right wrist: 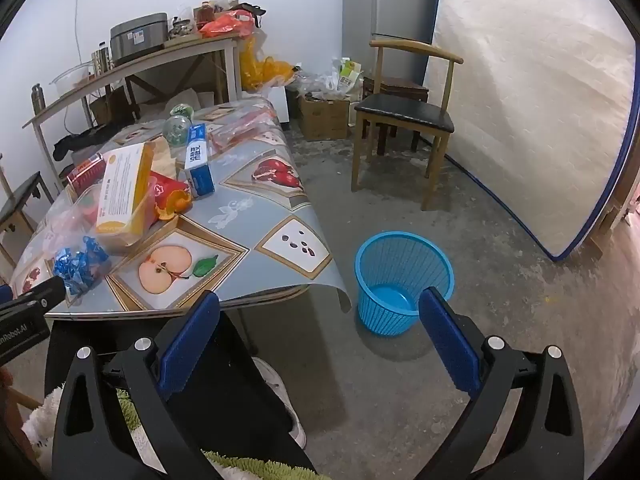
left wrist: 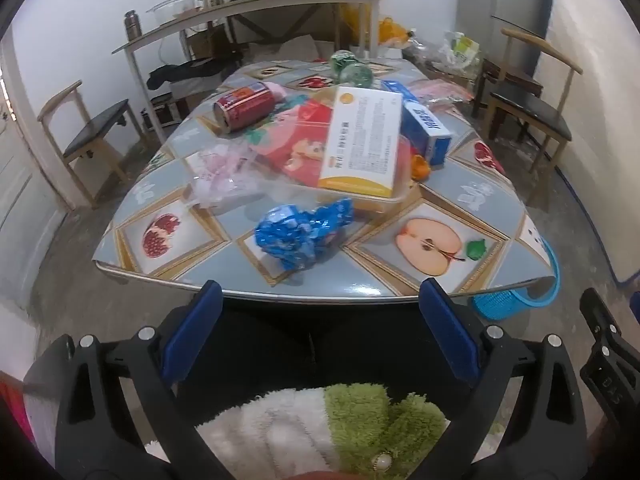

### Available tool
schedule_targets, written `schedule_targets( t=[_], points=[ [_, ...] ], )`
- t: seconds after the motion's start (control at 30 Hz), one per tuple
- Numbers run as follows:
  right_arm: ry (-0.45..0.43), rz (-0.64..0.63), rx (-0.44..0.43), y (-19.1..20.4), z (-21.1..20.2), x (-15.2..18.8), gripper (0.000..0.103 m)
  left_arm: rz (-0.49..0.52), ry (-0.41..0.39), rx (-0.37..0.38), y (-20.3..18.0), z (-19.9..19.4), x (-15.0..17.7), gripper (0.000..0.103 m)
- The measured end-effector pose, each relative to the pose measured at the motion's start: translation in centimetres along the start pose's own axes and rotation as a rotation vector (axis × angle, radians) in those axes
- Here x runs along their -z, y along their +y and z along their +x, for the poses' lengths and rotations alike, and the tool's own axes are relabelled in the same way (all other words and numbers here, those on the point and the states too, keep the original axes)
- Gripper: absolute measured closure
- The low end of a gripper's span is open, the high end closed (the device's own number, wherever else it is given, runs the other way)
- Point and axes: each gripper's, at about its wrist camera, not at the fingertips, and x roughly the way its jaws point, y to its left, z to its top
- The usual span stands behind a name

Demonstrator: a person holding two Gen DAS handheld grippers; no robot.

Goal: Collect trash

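— Where were your grippers just then?

— I held my left gripper [left wrist: 320,312] short of the table's [left wrist: 280,288] near edge, tilted down at it. Its jaws stood spread wide with nothing between them. My right gripper [right wrist: 320,320] was spread just as wide and empty too, off the table's corner and aimed more at the floor.

— And the trash?

— The nearest piece was a blue wrapper [left wrist: 300,232], crumpled, lying on the table just ahead of my left gripper and a touch to its left. Past it sat a clear tray [left wrist: 376,200] holding a white and yellow box [left wrist: 364,136], which leaned on a red packet [left wrist: 296,144]. Left of the tray lay a crinkled clear bag [left wrist: 224,172]. Farther on, a red can [left wrist: 244,106] lay on its side, ahead and to the left. A blue carton [left wrist: 420,120] lay ahead to the right, touching the box, with an orange scrap [left wrist: 420,166] beside the tray's right end.

— Where was the bin?

— The blue basket [right wrist: 404,280] stood on the floor, right of the table's corner. From my right gripper it was just ahead, behind the right finger [right wrist: 448,340], which hid part of its rim. It looked empty. From my left gripper I saw only a bit of it, low at the right, past the table's edge.

— Were you touching anything?

— No. Both grippers hung clear of the table and the trash.
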Motion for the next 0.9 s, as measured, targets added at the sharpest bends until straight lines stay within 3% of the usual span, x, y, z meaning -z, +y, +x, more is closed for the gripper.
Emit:
schedule_targets(
  t=[0.13, 0.3, 0.43, 0.9],
  points=[
    [0.010, 0.006, -0.006, 0.1, 0.1, 0.0, 0.006, -0.002, 0.000, 0.013, 0.2, 0.1, 0.0, 0.008],
    [0.007, 0.004, -0.007, 0.2, 0.2, 0.0, 0.006, -0.001, 0.003, 0.039, 4.1, -0.1, -0.1, 0.008],
    [0.005, 0.001, -0.007, 0.5, 0.0, 0.2, 0.006, -0.028, -0.005, -0.019, 1.7, -0.3, 0.0, 0.008],
    [0.008, -0.006, -0.016, 0.9, 0.4, -0.3, 0.006, -0.031, 0.004, -0.043, 1.4, 0.0, -0.2, 0.008]
  ],
)
